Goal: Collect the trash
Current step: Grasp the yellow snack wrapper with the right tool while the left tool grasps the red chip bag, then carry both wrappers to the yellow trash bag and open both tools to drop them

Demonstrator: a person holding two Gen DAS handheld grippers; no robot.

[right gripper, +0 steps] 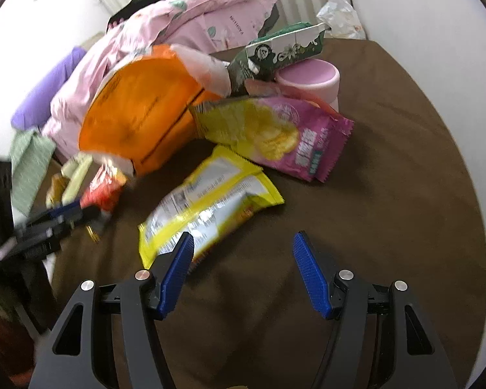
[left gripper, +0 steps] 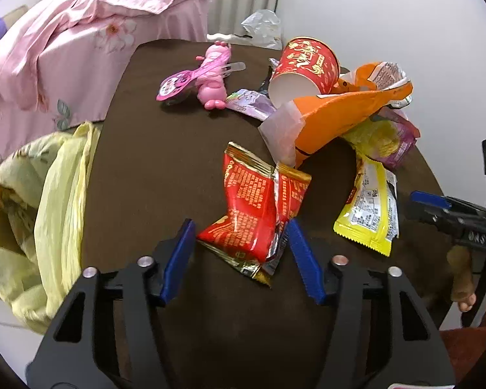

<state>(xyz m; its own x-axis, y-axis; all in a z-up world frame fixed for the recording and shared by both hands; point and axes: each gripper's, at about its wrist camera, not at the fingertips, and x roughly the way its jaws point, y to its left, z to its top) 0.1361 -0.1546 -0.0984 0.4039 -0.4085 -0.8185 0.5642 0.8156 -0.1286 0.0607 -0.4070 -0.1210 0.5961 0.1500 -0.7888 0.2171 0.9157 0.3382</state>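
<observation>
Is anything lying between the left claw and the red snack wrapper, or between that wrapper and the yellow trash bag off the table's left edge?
Nothing visible blocks either. The left claw is open with the red wrapper already between its fingers. From there to the yellow bag only bare brown table shows; the pink toy sits farther back.

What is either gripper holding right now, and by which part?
Nothing is held. The left gripper is open, straddling the red wrapper's lower end; the right gripper is open by the yellow wrapper.
</observation>
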